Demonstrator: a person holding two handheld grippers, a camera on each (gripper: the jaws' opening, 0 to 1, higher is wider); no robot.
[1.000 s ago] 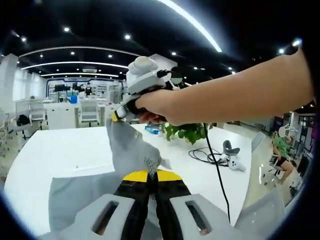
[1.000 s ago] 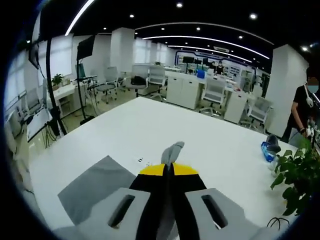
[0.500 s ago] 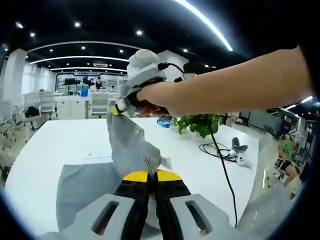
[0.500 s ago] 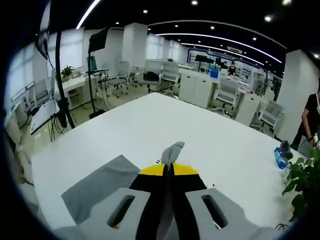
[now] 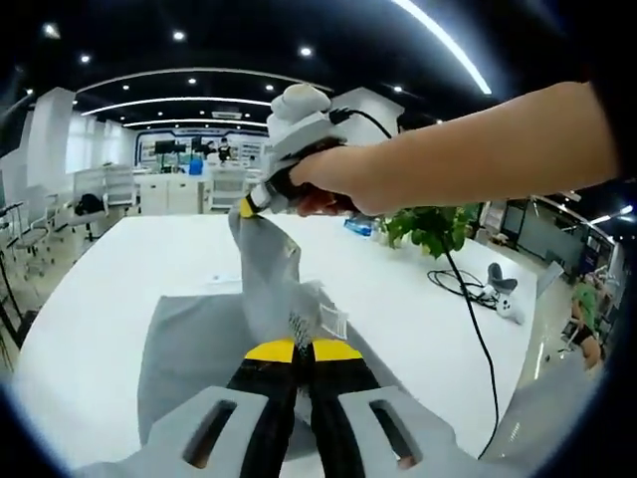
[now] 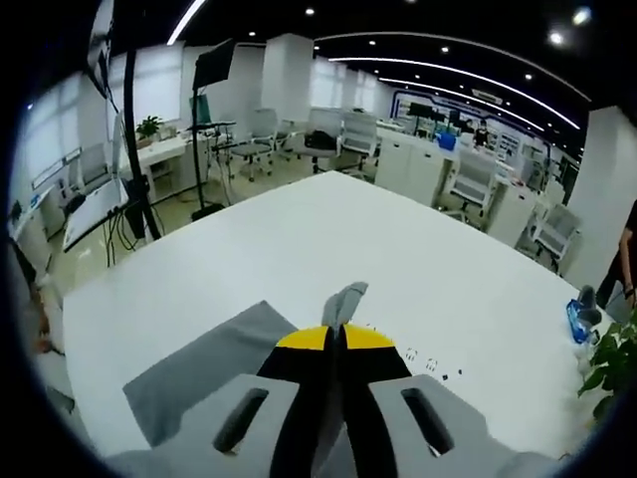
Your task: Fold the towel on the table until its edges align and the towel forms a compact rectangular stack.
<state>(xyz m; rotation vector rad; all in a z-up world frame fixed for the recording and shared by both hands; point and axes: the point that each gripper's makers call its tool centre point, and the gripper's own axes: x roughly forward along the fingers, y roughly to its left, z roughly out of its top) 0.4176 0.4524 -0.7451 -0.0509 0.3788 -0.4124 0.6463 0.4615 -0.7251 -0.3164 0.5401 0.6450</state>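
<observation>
A grey towel [image 5: 189, 349] lies partly on the white table [image 5: 119, 269], one edge lifted. In the left gripper view my left gripper [image 5: 299, 346] is shut on a pinch of that cloth. The cloth rises from it in a taut strip to my right gripper [image 5: 249, 206], held in a person's hand and shut on another corner above the table. In the right gripper view my right gripper [image 6: 335, 334] is shut with a grey tip of the towel [image 6: 344, 299] poking out between its jaws. More of the towel [image 6: 199, 373] hangs down to the table below.
A potted green plant [image 5: 430, 227] and a blue object [image 5: 360, 226] stand on the table's far side. A black cable [image 5: 468, 289] and a white controller [image 5: 508, 307] lie to the right. Office desks and chairs [image 6: 468, 189] and a light stand [image 6: 129, 149] surround the table.
Both views have shifted as the hands moved. More of the flat grey towel shows beneath the left gripper now. Both grippers stay shut on the cloth.
</observation>
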